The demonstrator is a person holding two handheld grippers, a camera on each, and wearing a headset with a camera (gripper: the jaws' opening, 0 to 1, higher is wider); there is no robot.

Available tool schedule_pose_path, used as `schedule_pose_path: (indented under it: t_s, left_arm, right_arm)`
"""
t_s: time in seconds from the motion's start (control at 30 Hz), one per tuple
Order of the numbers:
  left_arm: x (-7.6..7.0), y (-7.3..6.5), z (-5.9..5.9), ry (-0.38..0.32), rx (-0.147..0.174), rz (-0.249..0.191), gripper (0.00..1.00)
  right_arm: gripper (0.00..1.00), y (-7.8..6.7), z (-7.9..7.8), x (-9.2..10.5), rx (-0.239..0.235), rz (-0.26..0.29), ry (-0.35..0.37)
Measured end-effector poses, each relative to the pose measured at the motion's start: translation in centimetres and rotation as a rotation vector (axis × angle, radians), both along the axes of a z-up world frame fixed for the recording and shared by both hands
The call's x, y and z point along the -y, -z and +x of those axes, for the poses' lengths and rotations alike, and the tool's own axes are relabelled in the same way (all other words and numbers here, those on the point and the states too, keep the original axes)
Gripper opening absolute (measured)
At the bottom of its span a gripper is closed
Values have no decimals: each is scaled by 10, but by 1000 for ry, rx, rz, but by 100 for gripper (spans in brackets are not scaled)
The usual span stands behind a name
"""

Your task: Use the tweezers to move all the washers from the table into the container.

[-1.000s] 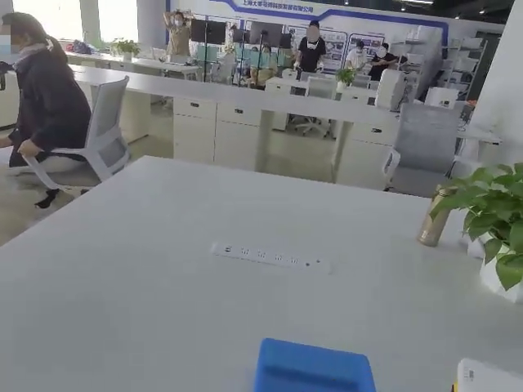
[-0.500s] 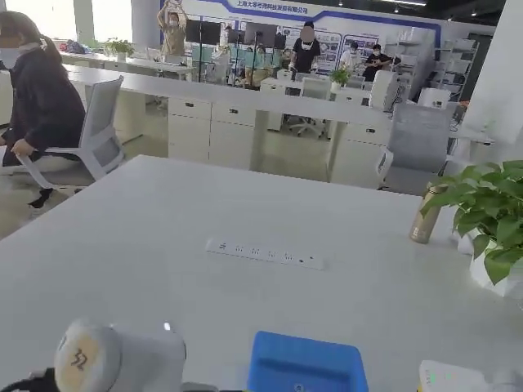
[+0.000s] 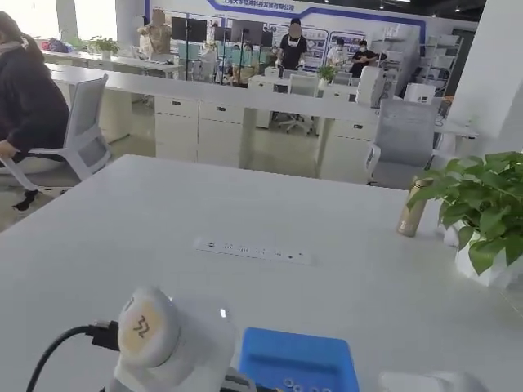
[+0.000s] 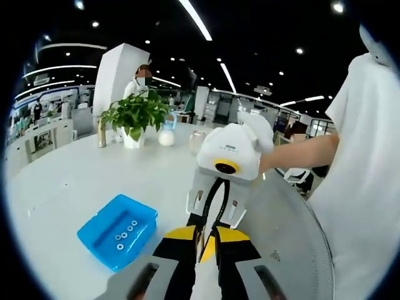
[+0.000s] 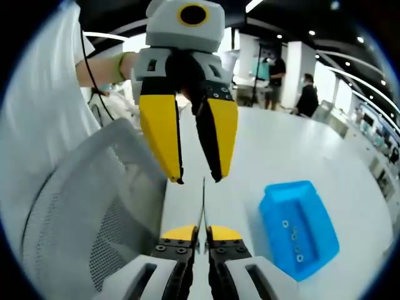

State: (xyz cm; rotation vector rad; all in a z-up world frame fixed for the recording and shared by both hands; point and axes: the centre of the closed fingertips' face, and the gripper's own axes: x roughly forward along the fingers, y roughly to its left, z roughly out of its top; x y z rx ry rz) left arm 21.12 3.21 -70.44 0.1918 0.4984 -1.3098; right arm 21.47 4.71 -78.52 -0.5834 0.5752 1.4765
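My right gripper (image 5: 202, 232) is shut on thin metal tweezers (image 5: 203, 203), which point straight ahead. Facing it is my left gripper (image 5: 199, 180), open, with the tweezers' tip between its yellow fingertips. In the left gripper view my own jaws (image 4: 206, 232) stand slightly apart, and the right gripper (image 4: 214, 222) faces them closely. The blue container (image 5: 299, 228) lies on the white table beside the grippers with several washers (image 5: 292, 236) inside. It also appears in the left gripper view, container (image 4: 119, 230), and low in the head view, container (image 3: 298, 361). A gripper's white body (image 3: 163, 339) with a black cable sits left of it.
A white power strip (image 3: 253, 250) lies mid-table. A potted plant (image 3: 482, 208) and a gold bottle (image 3: 411, 217) stand at the right edge. A grey mesh chair back (image 5: 94, 206) is close on the left of the right gripper view. People and desks are far behind.
The head view has tilted down, so more of the blue container shows. A gripper's white body has come up into the picture at the bottom left.
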Motion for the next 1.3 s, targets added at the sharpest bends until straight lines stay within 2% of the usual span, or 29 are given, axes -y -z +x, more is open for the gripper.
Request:
schedule_pose_path:
  t_s: [0.07,0.13,0.23,0.3,0.37,0.43,0.5,0.6,0.63,0.67,0.8,0.87,0.93,1.0,1.13,1.27,1.3]
  left_arm:
    - [3,0,2,-2,-10,-17,0]
    - [4,0,5,-18,-29,-42,0]
    - [5,6,3,1,-31,-12,0]
    - [4,11,1,28,-5,29,0]
    - [1,16,3,28,-6,61,0]
    - [-4,26,4,37,5,119,0]
    - [-8,35,6,45,37,177,0]
    - [-7,43,3,56,28,210,0]
    - [-7,46,4,60,36,233,0]
    - [-10,52,4,74,53,276,0]
    - [-11,63,2,106,84,336,0]
    - [-14,68,2,112,90,365,0]
    - [-19,77,3,119,82,404,0]
    - [-22,82,4,122,83,416,0]
    - [-29,90,5,123,52,425,0]
    - [-34,98,7,123,29,443,0]
    - [-34,99,7,124,26,445,0]
  right_arm:
    - [3,1,-1,0,1,-5,-5]
    - [3,2,0,1,8,-13,-11]
    - [3,7,1,5,21,-43,-14]
    - [3,12,3,7,21,-52,-9]
    - [4,14,4,8,15,-59,1]
    - [4,22,6,10,15,-74,14]
    - [5,29,7,12,9,-85,25]
    - [5,36,7,12,-5,-87,42]
    - [5,40,8,12,6,-97,46]
    - [5,42,8,13,13,-108,44]
    - [5,51,10,13,27,-136,57]
    - [5,57,11,13,31,-141,65]
    - [6,59,11,13,23,-143,73]
    - [6,59,11,12,19,-135,88]
    - [8,62,11,10,4,-105,104]
    - [18,58,14,8,-13,-34,170]
    - [22,52,14,8,-25,17,209]
